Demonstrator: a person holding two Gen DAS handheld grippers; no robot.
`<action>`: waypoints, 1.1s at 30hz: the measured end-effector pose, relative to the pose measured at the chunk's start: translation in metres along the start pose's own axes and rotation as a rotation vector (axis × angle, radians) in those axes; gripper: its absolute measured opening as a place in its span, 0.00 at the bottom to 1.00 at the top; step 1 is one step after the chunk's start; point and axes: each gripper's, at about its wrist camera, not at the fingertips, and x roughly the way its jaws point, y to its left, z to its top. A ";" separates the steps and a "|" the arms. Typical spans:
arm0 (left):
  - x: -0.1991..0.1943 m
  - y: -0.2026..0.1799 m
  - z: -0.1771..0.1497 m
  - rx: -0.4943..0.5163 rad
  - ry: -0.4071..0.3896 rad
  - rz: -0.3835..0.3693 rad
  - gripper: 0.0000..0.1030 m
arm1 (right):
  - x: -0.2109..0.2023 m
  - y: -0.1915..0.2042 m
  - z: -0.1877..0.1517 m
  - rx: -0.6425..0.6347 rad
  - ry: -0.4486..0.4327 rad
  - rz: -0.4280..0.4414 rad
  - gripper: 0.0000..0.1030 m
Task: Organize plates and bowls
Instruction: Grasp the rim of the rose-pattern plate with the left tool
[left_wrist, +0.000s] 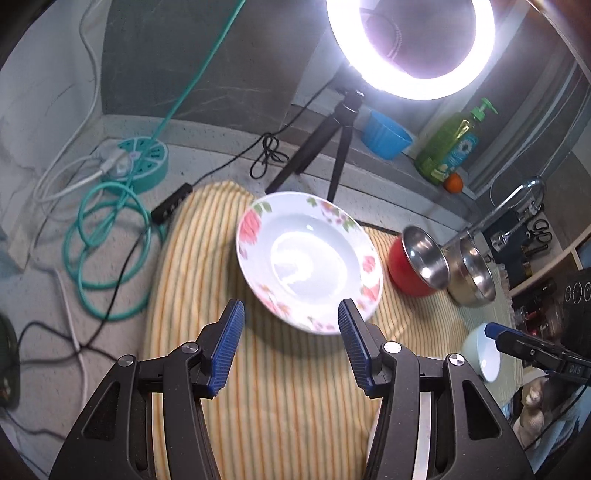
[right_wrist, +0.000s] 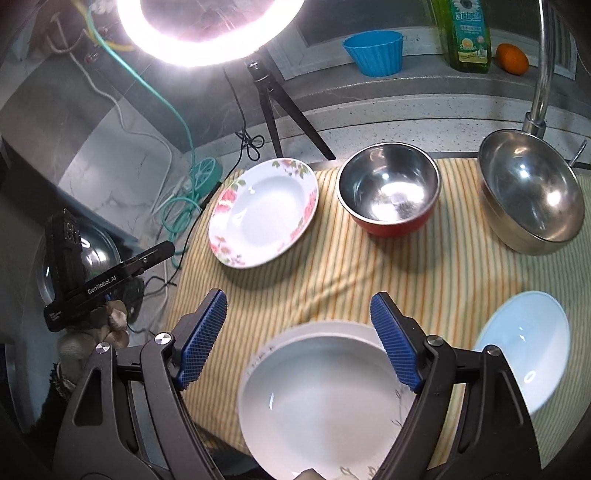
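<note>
Glaring ring light (right_wrist: 207, 33) on tripod, speckled stone counter (left_wrist: 221, 147), grey wall.

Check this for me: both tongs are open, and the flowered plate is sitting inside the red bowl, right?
Not quite. The flowered plate lies on the striped cloth beside the red bowl, apart from it, as the right wrist view shows. Both the left tongs and right tongs are open.

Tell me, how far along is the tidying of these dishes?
Barely started. Nothing looks stacked: the floral plate, red bowl, steel bowl and pale blue bowl all sit apart on the striped cloth. The right gripper is open over a white plate; the left gripper is open, holding nothing.
</note>
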 end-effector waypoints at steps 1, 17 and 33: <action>0.004 0.002 0.005 0.006 0.001 0.004 0.51 | 0.004 0.000 0.004 0.014 0.000 0.004 0.80; 0.072 0.032 0.054 0.006 0.065 -0.008 0.45 | 0.079 -0.019 0.039 0.171 0.081 0.021 0.54; 0.105 0.049 0.065 -0.028 0.142 -0.028 0.24 | 0.128 -0.016 0.053 0.171 0.152 0.031 0.30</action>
